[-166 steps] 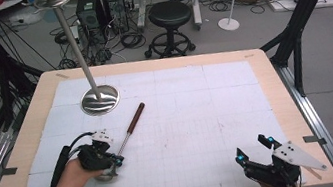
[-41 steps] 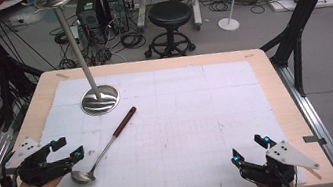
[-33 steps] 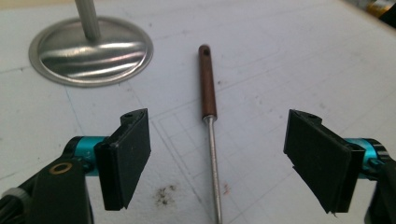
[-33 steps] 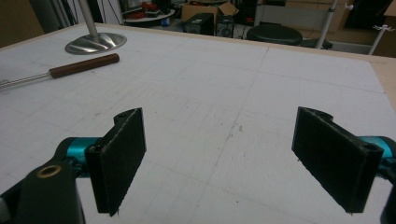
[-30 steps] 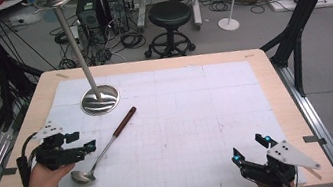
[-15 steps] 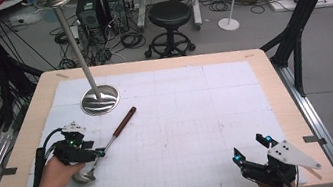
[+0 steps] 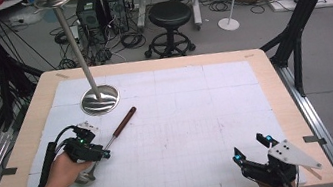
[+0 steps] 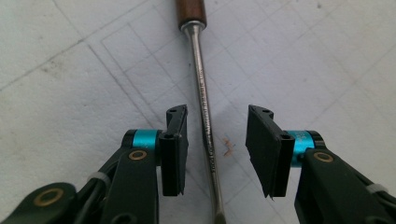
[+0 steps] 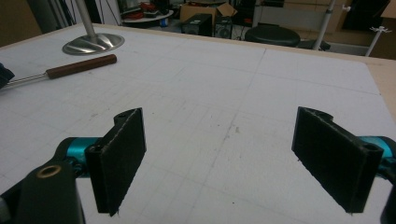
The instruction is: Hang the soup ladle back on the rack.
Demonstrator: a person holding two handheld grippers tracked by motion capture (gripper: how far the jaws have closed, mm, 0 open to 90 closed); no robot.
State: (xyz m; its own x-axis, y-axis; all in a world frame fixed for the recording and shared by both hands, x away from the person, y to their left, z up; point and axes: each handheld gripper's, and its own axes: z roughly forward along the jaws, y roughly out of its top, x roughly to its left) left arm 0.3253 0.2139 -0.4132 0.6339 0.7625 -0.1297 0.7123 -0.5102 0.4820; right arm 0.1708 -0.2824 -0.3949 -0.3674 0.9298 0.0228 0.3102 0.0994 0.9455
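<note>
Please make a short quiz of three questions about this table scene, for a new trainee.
1. True or false: the left claw is shut on the ladle.
2. Which part lies between the left claw's jaws? A) metal shaft B) wooden handle C) bowl
3. Fill in: the right claw is ____.

Key: 1 false, the jaws are open, one on each side of the shaft. 2 A. 3 open, holding nothing.

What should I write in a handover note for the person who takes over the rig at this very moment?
Left gripper: jaws open, one on each side of the ladle's metal shaft, not yet closed on it.
Right gripper: jaws open, holding nothing, at the near right of the table.
Ladle: flat on the white mat, brown handle towards the stand's round metal base.
Done: approach. Left: probably close and lift; goal unknown.
</note>
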